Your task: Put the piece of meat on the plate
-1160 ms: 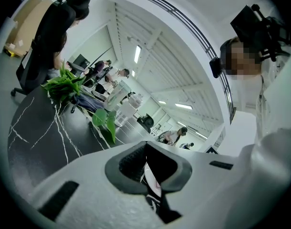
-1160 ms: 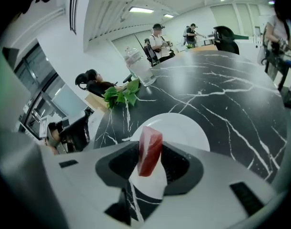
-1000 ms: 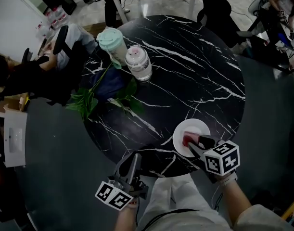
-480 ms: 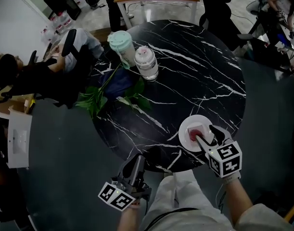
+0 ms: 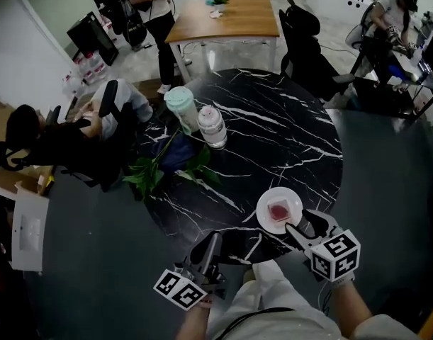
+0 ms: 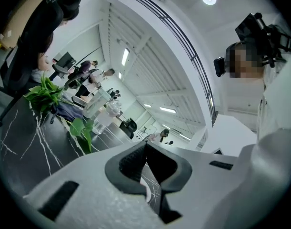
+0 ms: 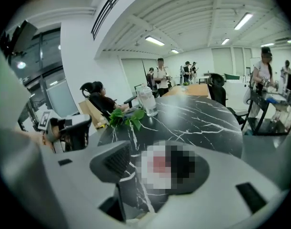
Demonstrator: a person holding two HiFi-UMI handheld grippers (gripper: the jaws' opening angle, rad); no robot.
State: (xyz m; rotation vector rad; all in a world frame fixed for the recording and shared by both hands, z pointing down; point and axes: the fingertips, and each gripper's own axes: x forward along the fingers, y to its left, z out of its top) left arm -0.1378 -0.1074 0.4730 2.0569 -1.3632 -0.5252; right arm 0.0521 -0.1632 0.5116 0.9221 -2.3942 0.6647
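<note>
1. Meat location: the piece of meat (image 5: 278,211) is lying near the middle of the small white plate (image 5: 290,196), which is sitting close to the near edge of the round black marble-patterned table (image 5: 273,133).
2. We are holding the right gripper (image 5: 312,224) just beside the plate's near rim, angled downward, with its jaws standing wide apart. In the right gripper view the plate and meat are showing beyond the gap, and neither pad is touching them.
3. We are holding the left gripper (image 5: 209,245) at the table's near edge, well apart from the plate, with its pads meeting at the tips and nothing between them.
4. We are judging the placing step complete, since the meat is resting wholly inside the rim.
5. Handling note: we are treating the small red piece as light, soft and probably slick. A hard squeeze is likely risking a slip or a dent.
6. For any re-grip, we are recommending a hold across its narrower sides, low and near the middle, with the pads closing gently. The plate is looking light and may slide on the polished top if nudged.
7. A mint-lidded tumbler (image 5: 181,108), a clear bottle (image 5: 211,126) and a leafy sprig (image 5: 149,172) are standing well apart on the far side, so they are posing no obstruction.
</note>
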